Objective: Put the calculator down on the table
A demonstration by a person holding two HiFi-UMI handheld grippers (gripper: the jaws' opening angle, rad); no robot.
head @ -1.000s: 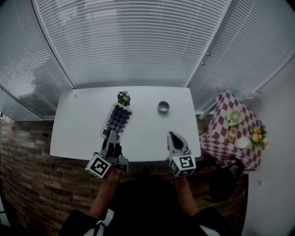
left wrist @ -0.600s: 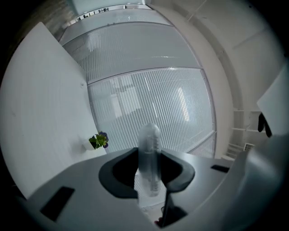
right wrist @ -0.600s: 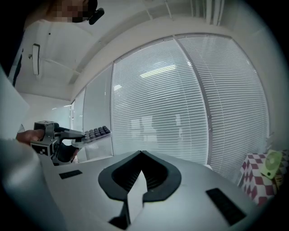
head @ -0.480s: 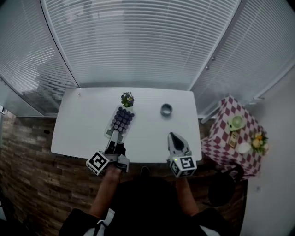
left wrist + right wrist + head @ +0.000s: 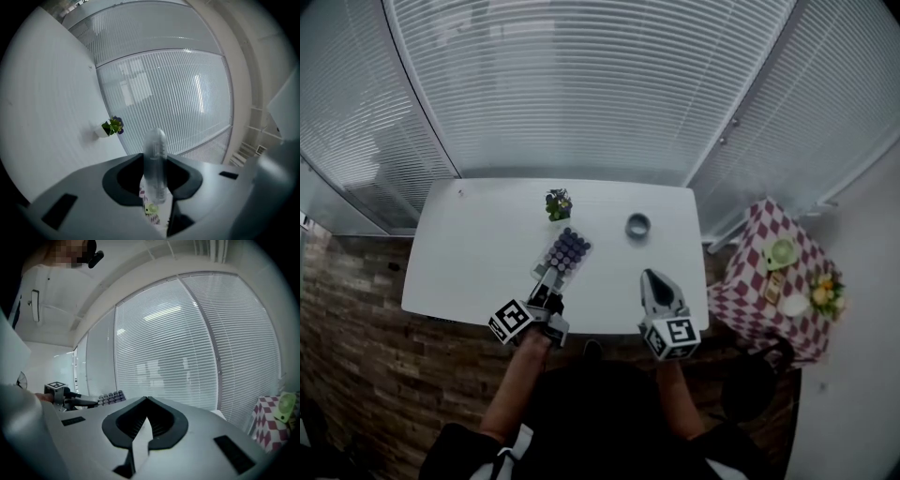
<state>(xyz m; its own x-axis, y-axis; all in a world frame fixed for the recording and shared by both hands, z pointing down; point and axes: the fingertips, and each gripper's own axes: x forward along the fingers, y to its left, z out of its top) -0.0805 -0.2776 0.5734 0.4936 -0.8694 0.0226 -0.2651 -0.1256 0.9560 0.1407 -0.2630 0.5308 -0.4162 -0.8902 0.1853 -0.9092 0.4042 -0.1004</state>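
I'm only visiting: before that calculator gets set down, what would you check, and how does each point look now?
1. Left gripper grips the calculator: ok, jaws clamped on its near end.
2. Calculator is over the table, not past the edge: ok.
3. Landing spot is free of the potted plant and the grey ring: ok, both lie apart from it.
4. Calculator is already resting on the table: cannot tell.
5. Right gripper is out of the way: ok, shut, empty, off to the side.

Plant [image 5: 557,203], grey ring [image 5: 637,225] ahead, left of table [image 5: 459,253] open
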